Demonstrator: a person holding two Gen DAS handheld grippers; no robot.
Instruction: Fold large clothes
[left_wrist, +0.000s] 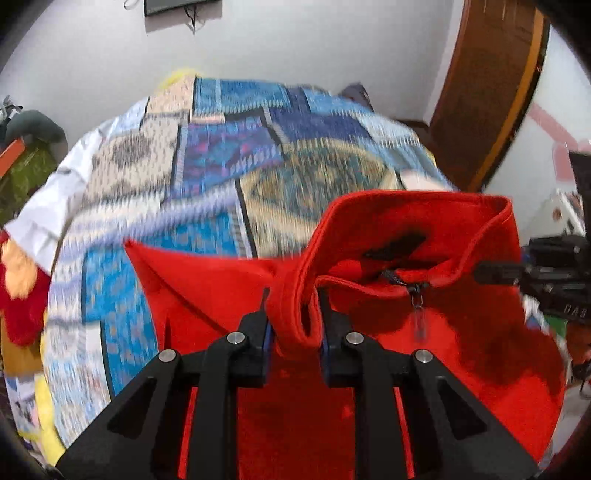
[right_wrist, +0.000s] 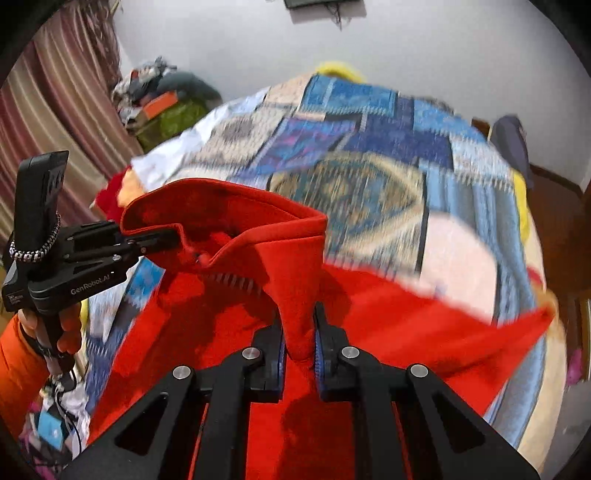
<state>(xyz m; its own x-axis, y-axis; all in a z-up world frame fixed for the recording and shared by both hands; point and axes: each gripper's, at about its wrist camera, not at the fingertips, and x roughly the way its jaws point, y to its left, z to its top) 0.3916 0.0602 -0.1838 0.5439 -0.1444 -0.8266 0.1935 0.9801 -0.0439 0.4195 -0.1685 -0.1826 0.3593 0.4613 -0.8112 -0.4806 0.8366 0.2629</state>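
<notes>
- Fleece (left_wrist: 369, 229): I have left gripper (left_wrist: 293, 317) and right gripper (right_wrist: 299, 332) each pinching collar folds.
- Zipper (left_wrist: 415, 291), left view's 2 o'clock; thick collar could slip, dumping it onto bedspread (left_wrist: 207, 155).

Both views are evenly and fairly brightly lit by soft, diffuse room light with no glare. The patchwork blue and beige patterned bedspread (left_wrist: 221, 166) is streaked with strong motion blur in both pictures, while the black plastic gripper linkage in the foreground stays sharp. The bright red fleece garment (left_wrist: 406, 240) looks oversaturated, its folds casting dark soft shadows. Fisheye distortion bulges the bed and bends the brown wooden door (left_wrist: 491, 92); black vignette fills the corners.
</notes>
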